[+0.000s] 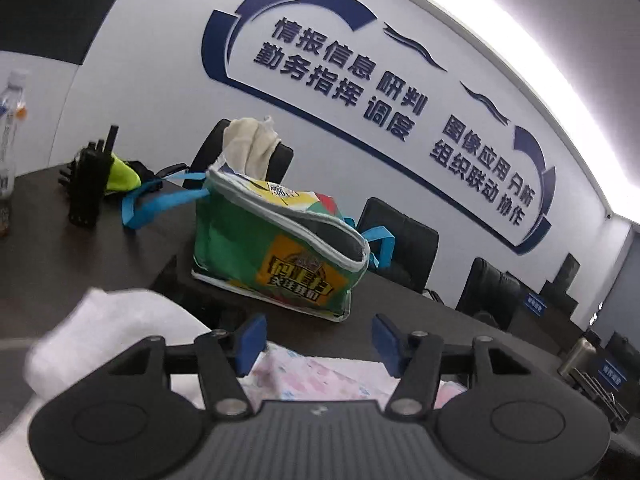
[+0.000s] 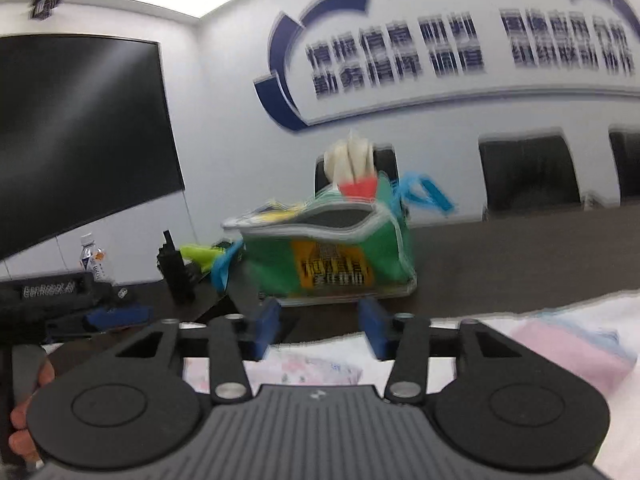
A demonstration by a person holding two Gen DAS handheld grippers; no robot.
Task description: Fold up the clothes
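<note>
From the left wrist camera, the left gripper [image 1: 319,342] has its blue-padded jaws spread wide with nothing between them, held above a pink patterned cloth [image 1: 316,380] that lies on the dark table [image 1: 72,248] just under and behind the fingertips, not touching them. A blurred white cloth [image 1: 108,332] lies to the left of the patterned one. Beyond the jaws stands a green bag [image 1: 276,252] with blue straps, its top unzipped; behind the bag, a cream cloth [image 1: 252,148] hangs over a black chair [image 1: 280,156]. Left of the bag stand black radios [image 1: 90,184] beside something neon yellow [image 1: 124,178]. From the right wrist camera, which is blurred, the right gripper [image 2: 320,330] also has its jaws wide apart and empty, the same patterned cloth [image 2: 316,370] lying below them and the green bag [image 2: 332,252] straight ahead. Right of that cloth lies a pink and white cloth [image 2: 568,344]. Far left of the bag the other gripper [image 2: 108,316] shows, with part of a hand [image 2: 24,416] at the edge
</note>
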